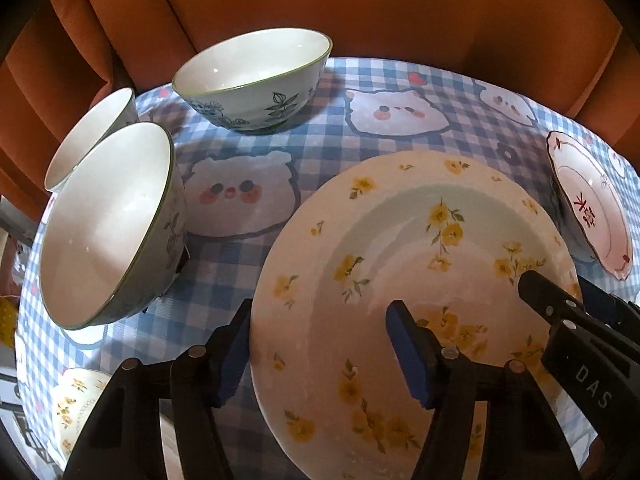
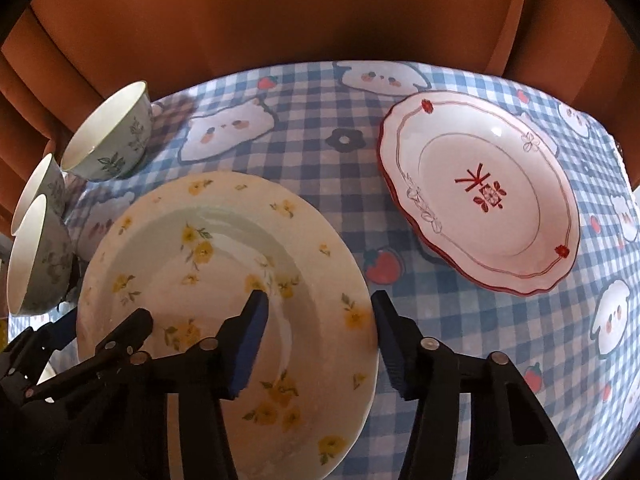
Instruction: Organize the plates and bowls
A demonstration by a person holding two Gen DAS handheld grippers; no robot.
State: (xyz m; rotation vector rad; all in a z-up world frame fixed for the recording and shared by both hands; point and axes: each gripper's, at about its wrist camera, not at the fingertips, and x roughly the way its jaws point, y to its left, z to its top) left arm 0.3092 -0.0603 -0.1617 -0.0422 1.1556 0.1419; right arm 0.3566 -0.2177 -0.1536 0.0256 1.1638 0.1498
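Observation:
A cream plate with yellow flowers [image 1: 420, 240] [image 2: 192, 248] lies on the blue checked tablecloth [image 1: 320, 152]. My left gripper [image 1: 320, 316] straddles the plate's left rim, one finger outside it and one over the well; the pads stand apart from the rim, so it is open. My right gripper [image 2: 320, 300] straddles the right rim the same way, also open. Each gripper shows in the other's view: the right gripper [image 1: 564, 292] and the left gripper [image 2: 100, 324]. Three white bowls with green leaf prints [image 1: 256, 80] [image 1: 108, 224] [image 1: 88, 140] stand at the left.
A red-rimmed white plate [image 2: 480, 192] [image 1: 592, 216] with a red character lies to the right of the flowered one. Another small flowered dish [image 1: 76, 400] peeks in at the lower left. An orange upholstered seat [image 1: 360, 8] rises behind the table's far edge.

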